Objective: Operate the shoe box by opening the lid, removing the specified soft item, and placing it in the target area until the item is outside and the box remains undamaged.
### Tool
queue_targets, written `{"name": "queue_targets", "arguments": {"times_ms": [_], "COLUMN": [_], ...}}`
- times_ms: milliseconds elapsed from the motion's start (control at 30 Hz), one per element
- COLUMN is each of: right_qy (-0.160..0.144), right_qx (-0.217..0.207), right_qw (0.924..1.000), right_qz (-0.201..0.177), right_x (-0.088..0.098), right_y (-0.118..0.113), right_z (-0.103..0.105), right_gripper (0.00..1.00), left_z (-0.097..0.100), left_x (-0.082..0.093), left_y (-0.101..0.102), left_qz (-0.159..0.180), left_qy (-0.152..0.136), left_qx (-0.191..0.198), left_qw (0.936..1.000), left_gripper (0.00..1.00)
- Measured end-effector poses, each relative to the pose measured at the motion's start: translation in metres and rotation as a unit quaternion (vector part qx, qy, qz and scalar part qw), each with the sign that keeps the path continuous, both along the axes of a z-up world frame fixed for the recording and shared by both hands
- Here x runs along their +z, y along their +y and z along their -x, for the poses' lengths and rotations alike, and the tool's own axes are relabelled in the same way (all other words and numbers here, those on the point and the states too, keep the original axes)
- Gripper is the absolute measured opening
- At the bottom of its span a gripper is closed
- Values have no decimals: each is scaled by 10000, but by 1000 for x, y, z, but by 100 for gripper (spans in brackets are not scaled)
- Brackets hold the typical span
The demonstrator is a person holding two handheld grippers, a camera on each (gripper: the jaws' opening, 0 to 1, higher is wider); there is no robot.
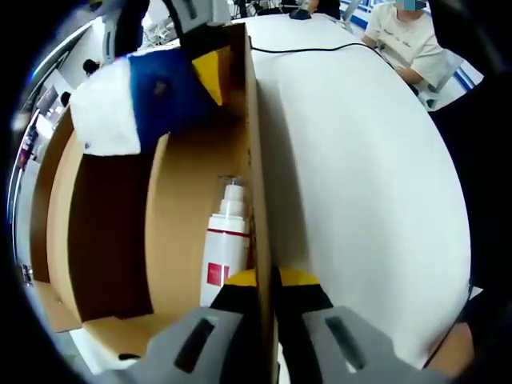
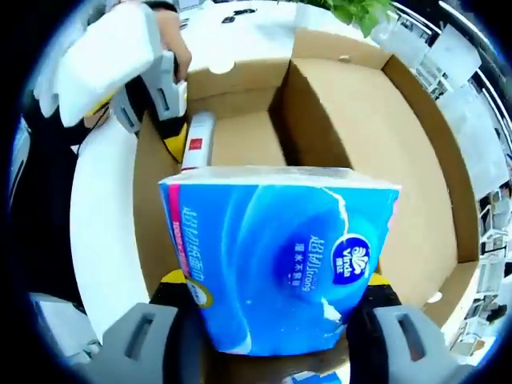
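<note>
The blue plastic-wrapped tissue pack (image 2: 280,256) sits at lower centre of the right gripper view, clamped between the right tongs (image 2: 276,308) above the open brown cardboard shoe box (image 2: 416,144). The left tongs (image 1: 268,300) pinch the box wall edge beside a white red-labelled bottle (image 1: 226,248); the white counter (image 1: 360,160) lies at right.

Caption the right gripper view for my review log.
Right gripper lifts blue tissue pack over open cardboard box.

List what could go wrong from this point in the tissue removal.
1. The right gripper holds the soft tissue pack by its lower sides; it could sag or slip back into the box.
2. The left gripper clamps the box wall; pulling hard could crease the cardboard.
3. A dropped pack might hit the bottle inside.
</note>
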State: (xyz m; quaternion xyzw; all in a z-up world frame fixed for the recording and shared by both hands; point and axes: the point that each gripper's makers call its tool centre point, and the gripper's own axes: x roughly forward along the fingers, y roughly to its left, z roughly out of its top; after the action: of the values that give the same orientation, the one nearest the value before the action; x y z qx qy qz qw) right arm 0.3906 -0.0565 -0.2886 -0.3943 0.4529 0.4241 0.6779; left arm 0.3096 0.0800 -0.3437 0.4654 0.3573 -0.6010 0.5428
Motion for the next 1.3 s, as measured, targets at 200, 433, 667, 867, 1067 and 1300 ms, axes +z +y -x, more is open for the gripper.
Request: {"name": "queue_targets", "arguments": {"times_ms": [200,433,667,867,1067,1300], "right_qy": [-116,-217,-329,-599,-995,-1342], "right_qx": [-48,47,30,-24,-95,-167], "right_qw": [9999,9997,9994,9982,9949,9908], "right_qz": [-76,58,75,23,-121,69], "right_x": [16,25,42,68,102,123], "right_y": [0,-2,-11,-28,-42,-71], "right_z": [3,8,17,24,37,57], "right_gripper": [72,72,72,72,72,72], "left_z": [2,2,3,2,2,2], "left_x": [0,0,0,0,0,0], "left_y": [0,0,1,1,2,2], "left_qz": [-6,-13,-4,-2,-6,-21], "left_qy": [-15,-30,-24,-15,-15,-29], "left_qx": [3,11,5,-2,-6,-7], "left_qw": [10000,10000,10000,10000,10000,10000], "left_gripper": [2,2,2,3,3,3]}}
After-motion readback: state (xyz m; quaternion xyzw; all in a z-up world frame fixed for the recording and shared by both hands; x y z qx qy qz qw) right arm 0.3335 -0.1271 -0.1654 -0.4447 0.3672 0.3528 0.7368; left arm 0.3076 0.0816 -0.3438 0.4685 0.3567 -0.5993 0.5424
